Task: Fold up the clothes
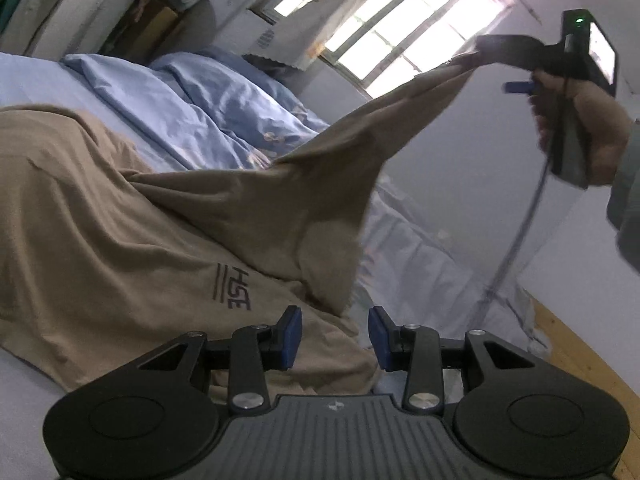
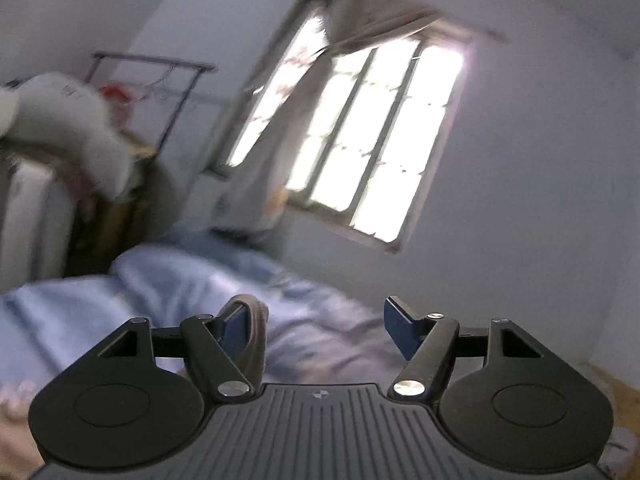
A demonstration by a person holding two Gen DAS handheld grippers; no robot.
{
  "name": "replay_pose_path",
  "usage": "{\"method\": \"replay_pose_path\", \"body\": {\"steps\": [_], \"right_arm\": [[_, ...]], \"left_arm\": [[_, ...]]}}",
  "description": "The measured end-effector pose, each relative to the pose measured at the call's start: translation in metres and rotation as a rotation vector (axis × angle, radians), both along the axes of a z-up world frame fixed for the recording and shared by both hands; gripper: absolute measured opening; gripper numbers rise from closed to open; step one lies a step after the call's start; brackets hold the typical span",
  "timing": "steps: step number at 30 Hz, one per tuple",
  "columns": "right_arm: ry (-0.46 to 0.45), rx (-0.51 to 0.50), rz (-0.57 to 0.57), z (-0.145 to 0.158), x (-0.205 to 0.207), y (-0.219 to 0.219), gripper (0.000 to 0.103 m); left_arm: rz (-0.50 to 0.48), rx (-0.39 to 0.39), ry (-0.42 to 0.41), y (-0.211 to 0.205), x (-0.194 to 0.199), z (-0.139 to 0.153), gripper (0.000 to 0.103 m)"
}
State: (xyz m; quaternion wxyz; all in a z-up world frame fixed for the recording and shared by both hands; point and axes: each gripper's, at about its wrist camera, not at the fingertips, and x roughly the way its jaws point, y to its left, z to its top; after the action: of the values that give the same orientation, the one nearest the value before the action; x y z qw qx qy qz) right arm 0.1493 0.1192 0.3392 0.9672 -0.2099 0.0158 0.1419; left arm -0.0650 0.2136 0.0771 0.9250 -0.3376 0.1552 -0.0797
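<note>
The bed (image 1: pixel 24 76) is covered by a pale blue sheet, bare along its far left side and in the near left corner. Directly on it lies a tan T-shirt (image 1: pixel 100 216), spread across the near half with a dark "HSE" print facing up; one part of the shirt rises off the bed toward the right. Behind the shirt, toward the head of the bed by the window wall, a light blue duvet (image 1: pixel 192 108) lies crumpled in thick folds. The sheet's frilled edge (image 1: pixel 448 280) hangs over the right side of the bed, down toward a wooden floor (image 1: pixel 580 360).
</note>
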Motion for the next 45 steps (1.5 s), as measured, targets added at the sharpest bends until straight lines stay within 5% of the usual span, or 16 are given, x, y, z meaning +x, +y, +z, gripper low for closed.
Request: {"method": "replay_pose_path", "body": {"steps": [5, 11, 15, 20, 23, 26, 29, 32, 37, 43, 45], "right_arm": [[0.066, 0.005, 0.008, -0.033, -0.022, -0.023, 0.073], [0.105, -0.03, 0.024, -0.027, -0.032, -0.057, 0.086], [0.338, -0.127, 0.057, -0.016, 0.01, -0.053, 0.087], [0.572, -0.272, -0.008, -0.065, 0.051, -0.04, 0.087], [0.665, -0.168, -0.104, -0.096, 0.078, -0.05, 0.087], [0.493, 0.064, -0.225, -0.101, 0.08, -0.072, 0.087], [0.425, 0.301, -0.243, -0.1, 0.073, -0.1, 0.09], [0.676, 0.502, -0.223, -0.113, 0.088, -0.127, 0.094], [1.015, 0.301, -0.145, -0.157, 0.094, -0.131, 0.094], [1.16, 0.066, -0.132, -0.186, 0.079, -0.14, 0.094], [1.13, 0.021, -0.14, -0.18, 0.071, -0.145, 0.094]], "left_arm": [[-0.036, 0.026, 0.013, -0.008, 0.002, -0.001, 0.035], [-0.093, 0.045, 0.048, -0.025, 0.009, -0.005, 0.035], [-0.118, 0.03, 0.056, -0.037, 0.015, -0.008, 0.035], [-0.146, 0.028, 0.067, -0.053, 0.023, -0.011, 0.035], [-0.16, 0.043, 0.071, -0.059, 0.026, -0.013, 0.035], [-0.165, 0.046, 0.076, -0.061, 0.029, -0.015, 0.035], [-0.163, 0.038, 0.084, -0.059, 0.029, -0.017, 0.035], [-0.16, 0.052, 0.097, -0.059, 0.03, -0.018, 0.035], [-0.157, 0.062, 0.099, -0.059, 0.029, -0.019, 0.035], [-0.156, 0.074, 0.107, -0.062, 0.032, -0.019, 0.035], [-0.158, 0.084, 0.116, -0.064, 0.034, -0.019, 0.035]]}}
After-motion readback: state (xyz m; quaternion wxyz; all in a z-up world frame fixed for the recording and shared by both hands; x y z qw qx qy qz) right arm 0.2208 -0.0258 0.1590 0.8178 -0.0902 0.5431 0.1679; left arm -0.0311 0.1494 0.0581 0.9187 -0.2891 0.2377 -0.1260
